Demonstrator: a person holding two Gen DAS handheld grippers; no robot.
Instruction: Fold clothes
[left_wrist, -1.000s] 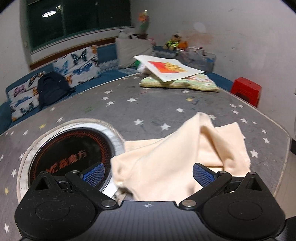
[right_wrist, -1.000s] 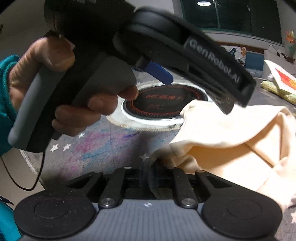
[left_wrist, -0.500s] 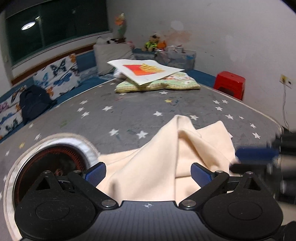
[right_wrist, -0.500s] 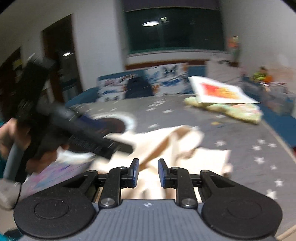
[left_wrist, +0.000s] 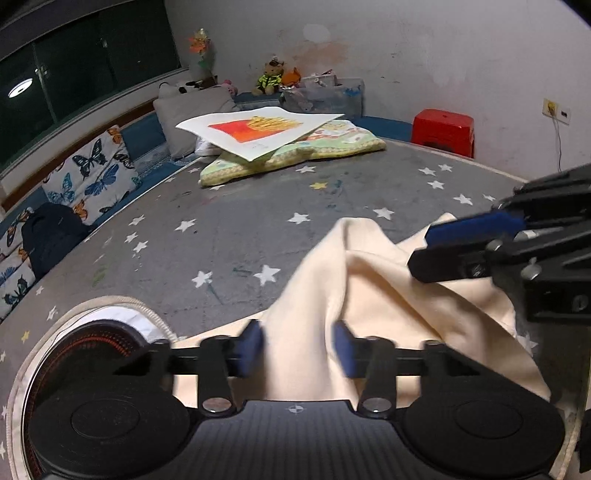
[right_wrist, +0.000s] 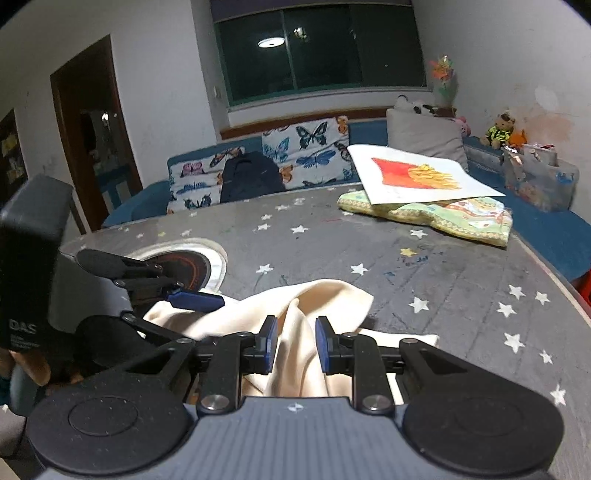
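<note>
A cream-coloured garment (left_wrist: 388, 314) lies bunched on the grey star-patterned table (left_wrist: 240, 229). My left gripper (left_wrist: 297, 349) is partly closed, its blue pads on either side of a raised fold of the cloth. My right gripper (right_wrist: 293, 345) also stands half closed around a ridge of the same garment (right_wrist: 295, 306). Each gripper shows in the other's view: the right one (left_wrist: 476, 236) at the garment's right, the left one (right_wrist: 188, 299) at its left.
A round black and red burner (left_wrist: 92, 343) with a white rim is set in the table at the left. A green cushion (left_wrist: 295, 155) with a fries picture (left_wrist: 258, 129) lies at the far side. A red stool (left_wrist: 443, 129) stands beyond the edge.
The left jaws have narrowed from wide open onto a cloth fold. The right gripper let go of the cloth, swung round to the garment's right side and opened a little.
</note>
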